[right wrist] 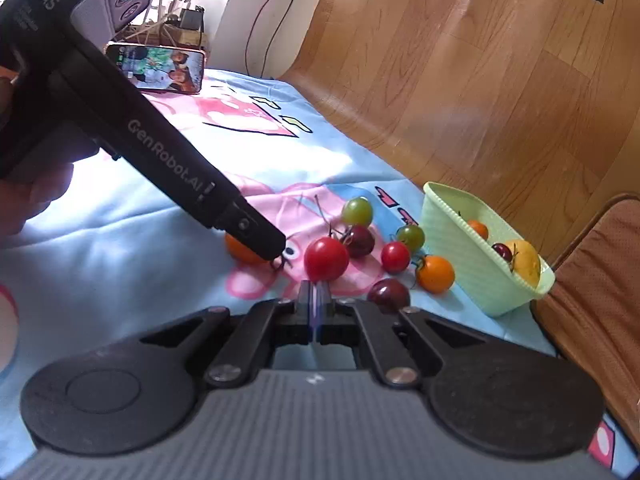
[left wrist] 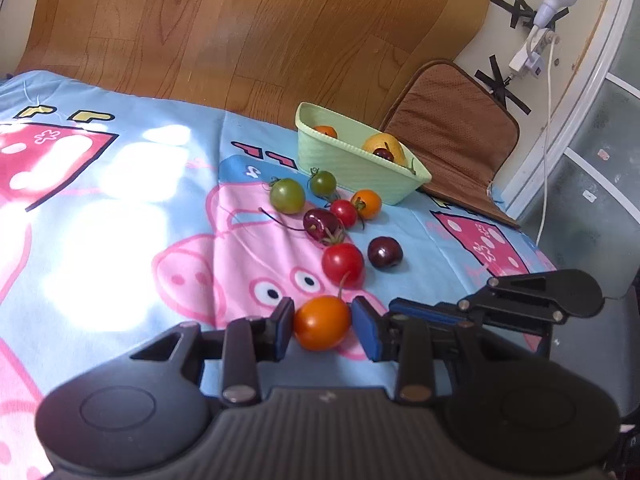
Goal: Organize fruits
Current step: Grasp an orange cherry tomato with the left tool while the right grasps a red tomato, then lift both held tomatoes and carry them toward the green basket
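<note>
My left gripper (left wrist: pixel 323 322) has its blue pads on both sides of an orange tomato (left wrist: pixel 322 322) lying on the cartoon blanket, the jaws closed against it. The same tomato (right wrist: pixel 242 251) shows partly hidden behind the left gripper in the right wrist view. Beyond lie a red tomato (left wrist: pixel 343 263), two dark cherries (left wrist: pixel 384 252), a small red tomato (left wrist: pixel 344 213), an orange tomato (left wrist: pixel 367 203) and two green tomatoes (left wrist: pixel 287 195). A pale green basket (left wrist: pixel 352 168) holds an orange fruit, a yellow fruit and a cherry. My right gripper (right wrist: pixel 316 296) is shut and empty, just before the red tomato (right wrist: pixel 326 259).
A brown cushion (left wrist: pixel 456 132) leans behind the basket. A phone (right wrist: pixel 160 67) stands at the blanket's far left edge. A wooden-patterned sheet (left wrist: pixel 260 28) curves up behind the blanket. A white cable and lamp (left wrist: pixel 548 8) hang on the wall at right.
</note>
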Tool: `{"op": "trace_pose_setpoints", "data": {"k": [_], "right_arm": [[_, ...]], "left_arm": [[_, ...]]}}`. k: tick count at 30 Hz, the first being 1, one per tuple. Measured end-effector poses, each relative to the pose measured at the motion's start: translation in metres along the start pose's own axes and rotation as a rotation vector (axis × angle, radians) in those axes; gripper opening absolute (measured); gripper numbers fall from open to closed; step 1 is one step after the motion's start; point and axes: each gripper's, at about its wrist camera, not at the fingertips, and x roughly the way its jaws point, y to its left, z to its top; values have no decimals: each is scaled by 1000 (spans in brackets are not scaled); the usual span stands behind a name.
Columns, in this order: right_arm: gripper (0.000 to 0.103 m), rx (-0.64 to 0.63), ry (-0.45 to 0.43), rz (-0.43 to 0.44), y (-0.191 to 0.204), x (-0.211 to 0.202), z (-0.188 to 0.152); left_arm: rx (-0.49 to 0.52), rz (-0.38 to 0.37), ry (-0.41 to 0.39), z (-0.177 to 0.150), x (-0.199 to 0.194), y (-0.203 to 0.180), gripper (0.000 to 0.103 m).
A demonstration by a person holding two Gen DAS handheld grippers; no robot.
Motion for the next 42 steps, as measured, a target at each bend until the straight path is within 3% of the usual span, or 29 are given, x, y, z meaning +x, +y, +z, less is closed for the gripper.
{"op": "trace_pose_setpoints", "data": {"k": [2, 5, 10, 12, 17, 23, 32, 37, 42], "right_arm": [[6, 23, -8, 6, -2, -2, 3], [20, 90, -27, -9, -11, 3, 11], [30, 304, -4, 53, -33, 31, 23], [37, 312, 5, 21, -32, 41, 24], [31, 347, 35, 24, -29, 40, 12], [31, 411, -1, 51, -31, -15, -19], [31, 488, 8, -66, -30, -86, -80], [31, 526, -15, -68, -32, -93, -83], [31, 517, -27, -44, -27, -86, -81]], "left_arm": [[-4, 4, -4, -6, -6, 0, 32], [-8, 29, -17, -13, -13, 2, 32], [-19, 52, -23, -18, -24, 4, 32], [-10, 61, -24, -21, -27, 3, 32], [-2, 63, -25, -25, -30, -1, 32], [33, 16, 4, -28, -20, -20, 32], [189, -23, 48, -35, 6, -78, 30], [214, -60, 56, -32, 13, -95, 26], [220, -26, 66, -35, 16, -95, 26]]}}
